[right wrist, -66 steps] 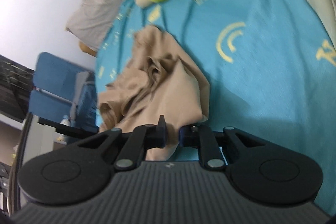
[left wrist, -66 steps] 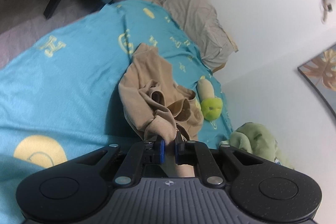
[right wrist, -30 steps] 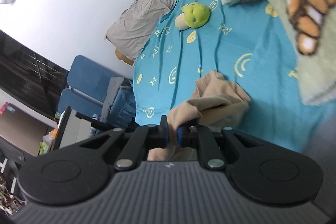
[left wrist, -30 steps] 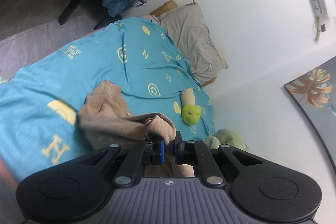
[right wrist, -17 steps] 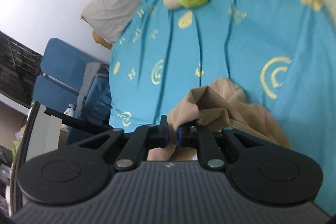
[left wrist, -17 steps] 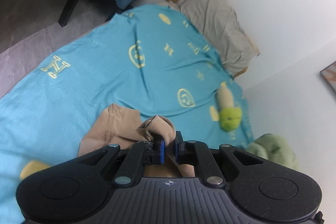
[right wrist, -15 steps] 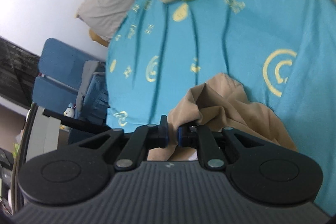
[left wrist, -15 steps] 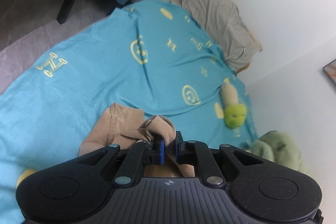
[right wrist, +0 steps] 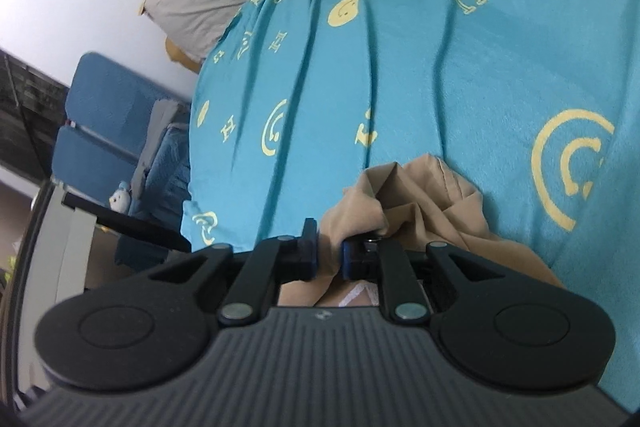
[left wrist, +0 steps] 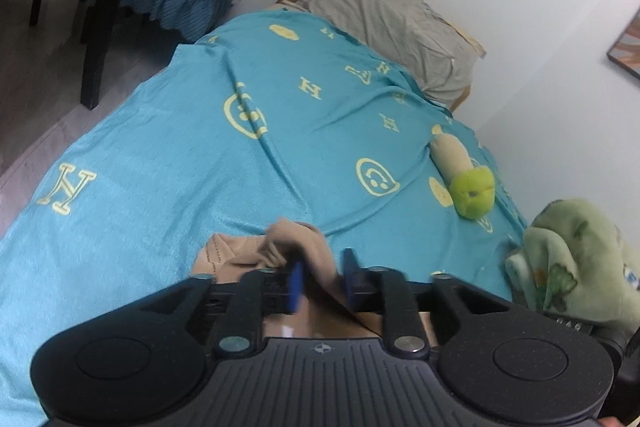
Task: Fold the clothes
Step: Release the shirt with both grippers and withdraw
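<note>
Tan garment (right wrist: 432,203) is bunched on the bed (left wrist: 168,163) under both grippers. Left gripper (left wrist: 322,279): jaws parted, cloth loose between. Right gripper (right wrist: 330,255): jaws clenched on a fold. Thin, limp, light; best taken at hems or corners.

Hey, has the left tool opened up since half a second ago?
Yes. The left tool has spread its jaws apart, and the tan garment now sits loosely between them, low over the turquoise bedspread.
</note>
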Demonstrator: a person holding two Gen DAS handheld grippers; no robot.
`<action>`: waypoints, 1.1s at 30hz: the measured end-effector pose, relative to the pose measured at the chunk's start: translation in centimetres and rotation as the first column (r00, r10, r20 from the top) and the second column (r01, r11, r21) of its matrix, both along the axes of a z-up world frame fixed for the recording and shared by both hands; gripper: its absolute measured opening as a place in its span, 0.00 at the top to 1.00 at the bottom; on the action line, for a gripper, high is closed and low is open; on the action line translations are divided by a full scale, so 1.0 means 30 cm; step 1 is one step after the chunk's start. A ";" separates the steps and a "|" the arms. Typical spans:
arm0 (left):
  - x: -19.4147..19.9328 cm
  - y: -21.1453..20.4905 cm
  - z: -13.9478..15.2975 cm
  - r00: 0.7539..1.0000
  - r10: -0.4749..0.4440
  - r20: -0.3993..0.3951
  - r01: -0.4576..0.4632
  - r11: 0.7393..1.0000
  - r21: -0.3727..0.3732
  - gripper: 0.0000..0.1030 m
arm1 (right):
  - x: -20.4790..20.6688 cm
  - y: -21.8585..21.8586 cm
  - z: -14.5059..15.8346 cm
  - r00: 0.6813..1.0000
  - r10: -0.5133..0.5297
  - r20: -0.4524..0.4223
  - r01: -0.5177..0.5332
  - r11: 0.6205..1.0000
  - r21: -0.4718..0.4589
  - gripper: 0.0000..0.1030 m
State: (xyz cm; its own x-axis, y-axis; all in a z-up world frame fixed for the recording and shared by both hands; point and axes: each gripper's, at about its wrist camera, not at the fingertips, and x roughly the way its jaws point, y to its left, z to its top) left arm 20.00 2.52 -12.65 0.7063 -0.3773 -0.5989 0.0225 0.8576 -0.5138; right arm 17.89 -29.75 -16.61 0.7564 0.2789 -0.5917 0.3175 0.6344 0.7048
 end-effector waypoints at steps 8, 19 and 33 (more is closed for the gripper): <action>-0.098 -0.059 0.082 0.979 -0.104 0.174 0.067 0.976 0.205 0.06 | -0.095 0.037 0.131 0.983 0.065 0.172 -0.044 0.991 -0.123 0.00; -0.092 -0.100 0.011 0.979 -0.167 0.114 0.120 0.933 0.339 0.07 | -0.027 0.142 0.053 0.972 0.229 0.052 -0.180 0.870 -0.459 0.55; -0.196 -0.108 0.017 0.981 -0.183 0.058 0.145 0.905 0.400 0.10 | -0.137 0.144 0.077 0.984 0.176 0.020 -0.148 0.881 -0.449 0.54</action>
State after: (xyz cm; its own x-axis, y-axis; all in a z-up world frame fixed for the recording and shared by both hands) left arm 14.14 -0.72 -12.13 0.7140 -0.2409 -0.6574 0.2110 0.9693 -0.1261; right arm 13.78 -25.44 -14.31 0.7605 0.1191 -0.6384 0.1498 0.9243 0.3509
